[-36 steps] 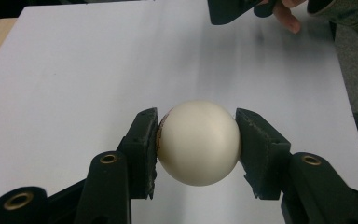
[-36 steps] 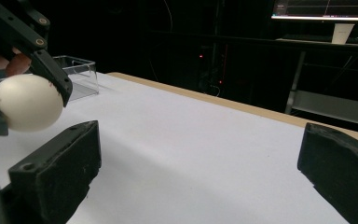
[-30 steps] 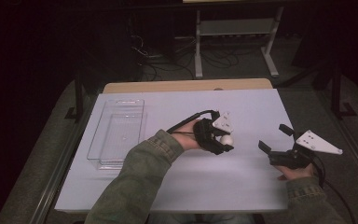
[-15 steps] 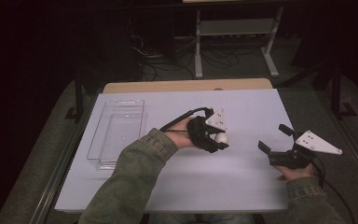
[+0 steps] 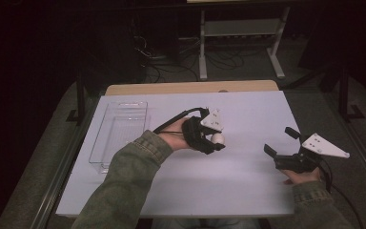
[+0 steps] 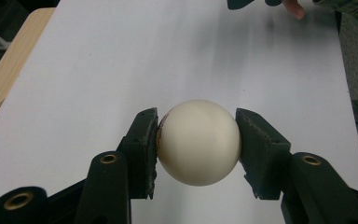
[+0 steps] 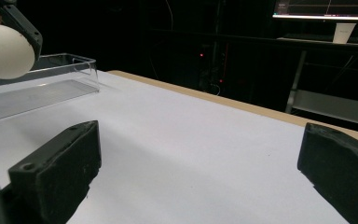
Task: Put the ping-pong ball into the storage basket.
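White ball (image 6: 198, 142) pinched between left gripper (image 6: 198, 144) jaws; right gripper (image 7: 200, 172) jaws spread, empty.

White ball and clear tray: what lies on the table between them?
Nothing: in the high view, only bare white table separates the white ball, clamped in the left tongs, from the clear tray.

This is a dim lab or test room: a white-covered wooden worktop (image 5: 248, 114) stands on grey carpet, tangled black cables (image 5: 171, 62) trail over the floor behind it (near a white metal shelf stand (image 5: 240, 36)), and a lit monitor (image 7: 325, 9) glows on a dark bench.
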The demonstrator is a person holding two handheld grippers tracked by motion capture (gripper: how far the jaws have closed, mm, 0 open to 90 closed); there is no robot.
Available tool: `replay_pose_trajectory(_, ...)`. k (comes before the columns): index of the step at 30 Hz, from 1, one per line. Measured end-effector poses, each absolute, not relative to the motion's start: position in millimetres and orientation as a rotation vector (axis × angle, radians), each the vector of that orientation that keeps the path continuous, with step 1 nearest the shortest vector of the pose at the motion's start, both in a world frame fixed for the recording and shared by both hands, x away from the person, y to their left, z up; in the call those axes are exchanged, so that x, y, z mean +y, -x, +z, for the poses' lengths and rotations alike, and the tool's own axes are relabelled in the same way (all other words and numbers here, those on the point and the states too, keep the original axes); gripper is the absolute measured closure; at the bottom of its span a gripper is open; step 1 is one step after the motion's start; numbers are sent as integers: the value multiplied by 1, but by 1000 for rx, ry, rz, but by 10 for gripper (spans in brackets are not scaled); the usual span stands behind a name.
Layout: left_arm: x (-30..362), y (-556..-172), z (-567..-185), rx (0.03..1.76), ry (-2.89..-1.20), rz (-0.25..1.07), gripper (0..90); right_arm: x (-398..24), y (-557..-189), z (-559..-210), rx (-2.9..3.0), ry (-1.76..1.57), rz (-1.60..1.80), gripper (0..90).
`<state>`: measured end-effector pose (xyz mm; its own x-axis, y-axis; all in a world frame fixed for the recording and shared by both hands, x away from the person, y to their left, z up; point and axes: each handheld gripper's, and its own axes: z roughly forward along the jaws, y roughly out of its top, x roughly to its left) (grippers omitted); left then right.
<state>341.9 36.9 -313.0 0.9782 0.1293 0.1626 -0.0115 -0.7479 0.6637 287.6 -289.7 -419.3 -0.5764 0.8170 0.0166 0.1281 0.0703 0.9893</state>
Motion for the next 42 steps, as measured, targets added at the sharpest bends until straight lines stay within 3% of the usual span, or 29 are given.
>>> replay_pose_trajectory(42,91,-344,-295,193,-2402,324,510,-289,-288,-420,1786,-937,1545,0)
